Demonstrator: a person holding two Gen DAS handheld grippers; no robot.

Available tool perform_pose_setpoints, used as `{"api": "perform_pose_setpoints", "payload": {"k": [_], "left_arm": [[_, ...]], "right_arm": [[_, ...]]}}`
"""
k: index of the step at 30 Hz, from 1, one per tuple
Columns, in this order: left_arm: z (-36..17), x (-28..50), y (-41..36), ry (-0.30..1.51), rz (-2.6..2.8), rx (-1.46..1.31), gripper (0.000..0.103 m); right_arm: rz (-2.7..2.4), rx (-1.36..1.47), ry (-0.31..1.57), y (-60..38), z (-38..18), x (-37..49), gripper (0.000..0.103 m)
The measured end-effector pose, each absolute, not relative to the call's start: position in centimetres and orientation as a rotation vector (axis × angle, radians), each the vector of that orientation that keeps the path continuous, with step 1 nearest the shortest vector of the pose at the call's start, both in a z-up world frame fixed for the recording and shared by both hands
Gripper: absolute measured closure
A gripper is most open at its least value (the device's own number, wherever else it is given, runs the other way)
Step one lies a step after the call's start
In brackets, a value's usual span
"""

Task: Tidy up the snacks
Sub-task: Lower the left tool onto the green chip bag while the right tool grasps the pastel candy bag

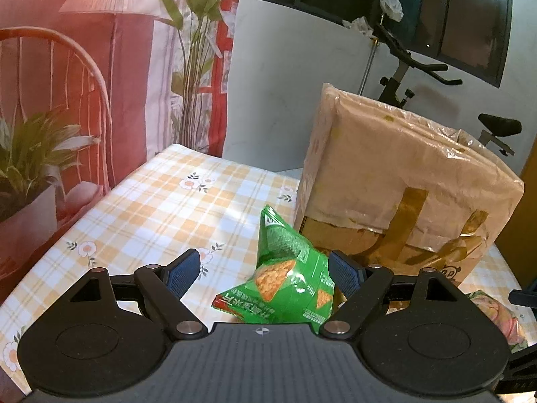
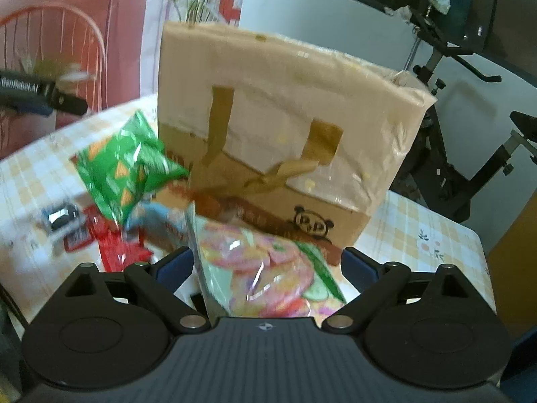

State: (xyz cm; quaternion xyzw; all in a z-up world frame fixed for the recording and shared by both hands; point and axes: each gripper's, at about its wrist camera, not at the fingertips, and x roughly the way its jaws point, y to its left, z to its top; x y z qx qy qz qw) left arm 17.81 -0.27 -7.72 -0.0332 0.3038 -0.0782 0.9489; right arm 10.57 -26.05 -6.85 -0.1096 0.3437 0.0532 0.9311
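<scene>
Red packets (image 2: 110, 245) — right view only

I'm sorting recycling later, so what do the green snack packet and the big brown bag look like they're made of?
Green snack packet: probably thin glossy plastic film; it crinkles and throws bright glints.
Big brown bag: seemingly kraft paper with flat paper handles, under a clear shiny plastic cover that wrinkles near the top. Whether that cover is separate, I cannot tell.

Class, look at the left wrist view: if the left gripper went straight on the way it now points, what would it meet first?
Most likely the green snack packet, lying between the open jaws of the left gripper. The brown paper bag stands just behind it, though depth is hard to judge.
</scene>
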Motion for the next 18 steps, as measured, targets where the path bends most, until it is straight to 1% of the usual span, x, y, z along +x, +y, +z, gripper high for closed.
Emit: {"api": "perform_pose_setpoints", "payload": {"k": [15,18], "left_arm": [[-9.4,17.8,-1.2,0.671,-0.172,-0.039,0.018],[-9.8,17.8,-1.3,0.685,-0.176,-0.033,0.018]], "right_arm": [[0.023,-0.404,0.811,-24.7,-10.8,12.2,0.004],[0.004,-0.413,0.824,-24.8,-11.4,12.5,0.005]]}}
